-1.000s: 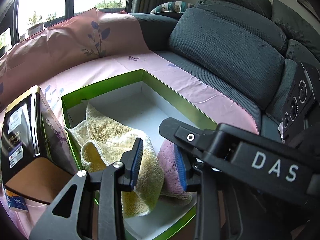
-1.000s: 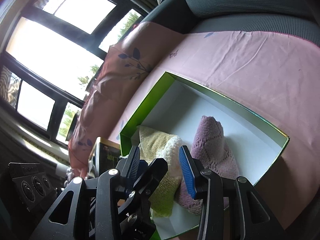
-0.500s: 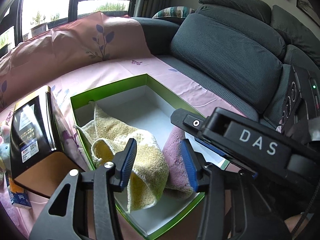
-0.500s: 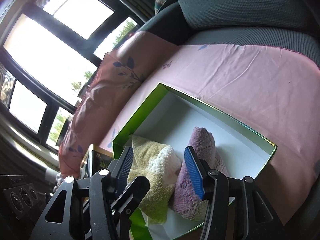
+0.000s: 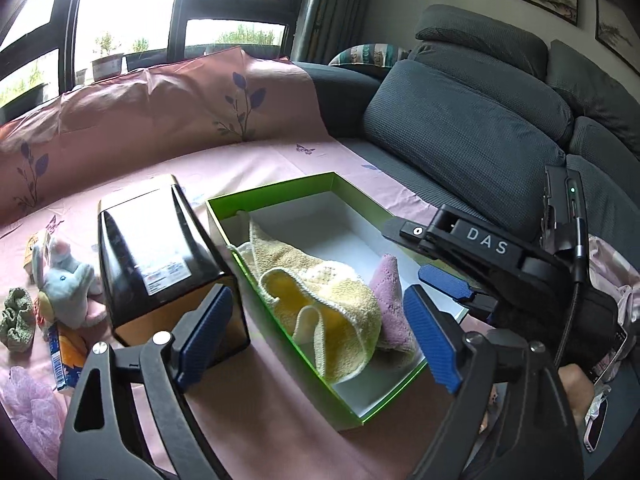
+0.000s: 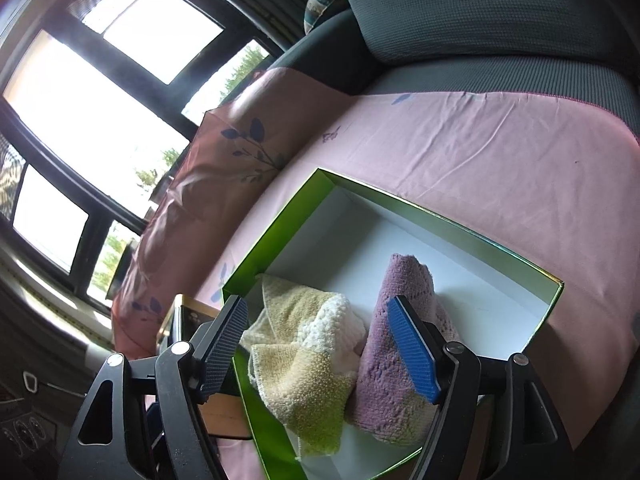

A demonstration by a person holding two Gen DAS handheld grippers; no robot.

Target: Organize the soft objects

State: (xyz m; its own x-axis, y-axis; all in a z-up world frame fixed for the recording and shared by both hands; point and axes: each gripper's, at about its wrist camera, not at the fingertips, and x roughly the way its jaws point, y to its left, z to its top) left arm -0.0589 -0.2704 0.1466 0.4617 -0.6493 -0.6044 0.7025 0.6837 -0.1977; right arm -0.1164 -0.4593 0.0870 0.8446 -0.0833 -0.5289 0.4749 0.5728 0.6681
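Both my left gripper (image 5: pixel 316 334) and right gripper (image 6: pixel 326 346) have just spread empty, pulling back from the green box (image 5: pixel 280 350), yellow towel (image 5: pixel 320 300) and pink cloth (image 6: pixel 396 360) stowed, plush rabbit (image 5: pixel 66 280) remaining.

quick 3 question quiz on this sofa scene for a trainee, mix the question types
1. True or false: the yellow knit cloth and the pink knit cloth both lie inside the green box.
2. Multiple choice: what does the left gripper hold? A) the yellow cloth B) the plush bunny C) nothing
3. Fill in: the black box stands ___ the green box, between it and the plush bunny.

Key
1. True
2. C; its jaws have just been opening and stand wide, clear of the cloths. The right gripper is open too.
3. beside
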